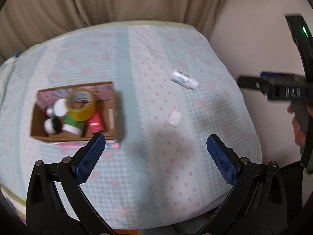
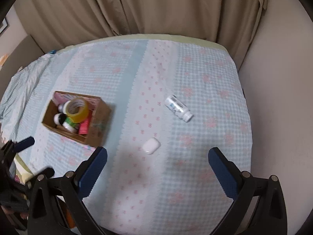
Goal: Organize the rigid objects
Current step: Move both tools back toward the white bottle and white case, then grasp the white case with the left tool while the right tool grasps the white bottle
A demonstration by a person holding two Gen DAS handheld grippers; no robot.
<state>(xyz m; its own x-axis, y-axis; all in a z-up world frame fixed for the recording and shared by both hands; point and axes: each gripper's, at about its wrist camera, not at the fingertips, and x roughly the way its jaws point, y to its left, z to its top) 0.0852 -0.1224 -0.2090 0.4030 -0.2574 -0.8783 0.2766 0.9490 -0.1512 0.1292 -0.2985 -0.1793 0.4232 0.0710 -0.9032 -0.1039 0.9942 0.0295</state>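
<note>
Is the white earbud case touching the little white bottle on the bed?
Apart. In the right wrist view, the earbud case lies well short of the bottle, with a wide stretch of patterned bedspread between them.

Pale blue checked bedspread (image 2: 195,90) with pink flowers; brown cardboard box (image 2: 98,125); yellow tape roll (image 2: 77,110); white case (image 2: 151,145); white bottle (image 2: 177,107); beige curtain (image 2: 156,7).
</note>
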